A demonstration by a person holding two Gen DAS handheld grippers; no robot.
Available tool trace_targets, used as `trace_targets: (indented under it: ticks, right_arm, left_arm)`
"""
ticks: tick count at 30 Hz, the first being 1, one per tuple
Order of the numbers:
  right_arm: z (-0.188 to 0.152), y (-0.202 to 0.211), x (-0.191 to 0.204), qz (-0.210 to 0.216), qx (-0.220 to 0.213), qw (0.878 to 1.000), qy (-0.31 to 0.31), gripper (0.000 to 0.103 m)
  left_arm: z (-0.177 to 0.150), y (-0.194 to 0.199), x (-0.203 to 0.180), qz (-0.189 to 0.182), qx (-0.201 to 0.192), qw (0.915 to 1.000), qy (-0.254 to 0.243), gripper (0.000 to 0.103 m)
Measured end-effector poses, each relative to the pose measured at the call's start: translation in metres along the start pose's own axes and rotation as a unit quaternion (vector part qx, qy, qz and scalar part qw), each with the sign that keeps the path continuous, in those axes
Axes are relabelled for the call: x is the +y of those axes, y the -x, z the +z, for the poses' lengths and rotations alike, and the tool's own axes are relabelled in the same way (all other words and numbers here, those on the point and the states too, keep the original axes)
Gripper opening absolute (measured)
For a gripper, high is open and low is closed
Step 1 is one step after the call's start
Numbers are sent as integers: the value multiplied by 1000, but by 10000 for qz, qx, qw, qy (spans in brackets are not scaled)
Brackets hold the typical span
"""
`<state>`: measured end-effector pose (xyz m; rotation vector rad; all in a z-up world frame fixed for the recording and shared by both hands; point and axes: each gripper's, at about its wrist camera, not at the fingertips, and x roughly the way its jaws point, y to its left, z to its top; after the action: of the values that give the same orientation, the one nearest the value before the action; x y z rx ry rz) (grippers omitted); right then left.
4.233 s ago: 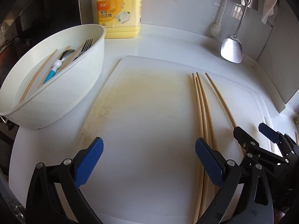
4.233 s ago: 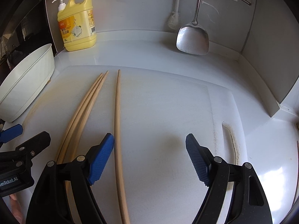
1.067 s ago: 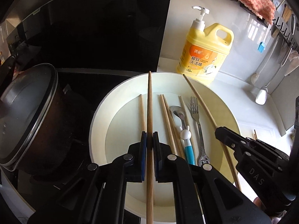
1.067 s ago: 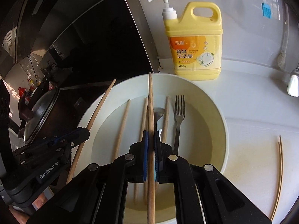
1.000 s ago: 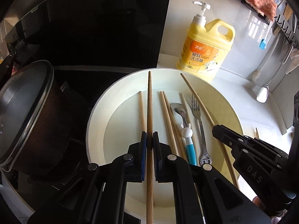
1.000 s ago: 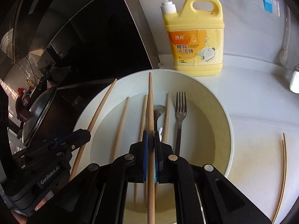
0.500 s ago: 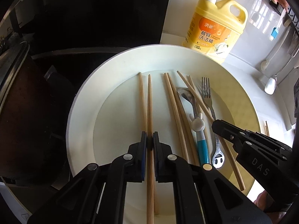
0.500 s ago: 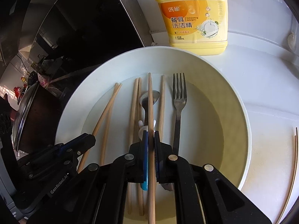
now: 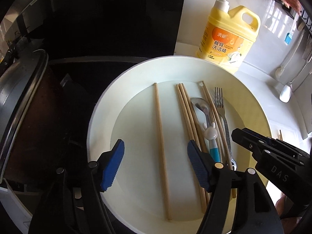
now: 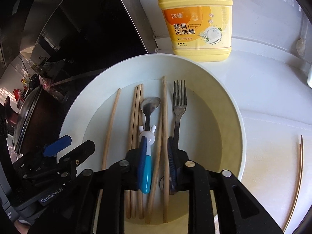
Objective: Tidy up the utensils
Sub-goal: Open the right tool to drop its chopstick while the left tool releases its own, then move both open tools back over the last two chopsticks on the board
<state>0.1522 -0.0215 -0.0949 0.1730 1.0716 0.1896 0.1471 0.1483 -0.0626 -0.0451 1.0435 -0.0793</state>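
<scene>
A white bowl (image 9: 101, 117) (image 10: 234, 105) holds several wooden chopsticks, a fork (image 9: 220, 105) (image 10: 179, 101) and a rabbit-topped spoon with a blue handle (image 9: 211, 134) (image 10: 149, 134). My left gripper (image 9: 155, 156) hangs over the bowl with its jaws opening. One chopstick (image 9: 160, 146) lies loose on the bowl floor between them, touching neither pad. My right gripper (image 10: 157, 156) is beside it on the right, its jaws opening by a narrow gap. A chopstick (image 10: 165, 117) and the spoon handle lie in the bowl below that gap, not pinched.
A yellow detergent bottle (image 9: 228, 37) (image 10: 197, 25) stands just behind the bowl. A lidded pot (image 9: 17, 97) sits on the dark stove to the left. Two more chopsticks (image 10: 298, 175) lie on the cutting board at the right. Utensils (image 9: 286, 91) hang on the far wall.
Both grippers went from shut on a chopstick each to parted jaws. The two chopsticks now lie flat in the bowl with the others.
</scene>
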Motion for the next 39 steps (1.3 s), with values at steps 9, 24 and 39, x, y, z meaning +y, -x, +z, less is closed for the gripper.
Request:
trace_targets:
  ticks: [9, 24, 39]
  right_arm:
    - [-12, 23, 6, -167, -182, 9994, 257, 52]
    - [-56, 61, -5, -648, -385, 9969, -212, 67]
    - [-130, 132, -102, -1409, -656, 9790, -1319, 68]
  left_arm:
    - [-4, 26, 16, 97, -111, 9997, 187, 88]
    - [-24, 56, 3, -68, -408, 9979, -490, 95]
    - [-40, 69, -93, -803, -455, 9891, -1146, 95]
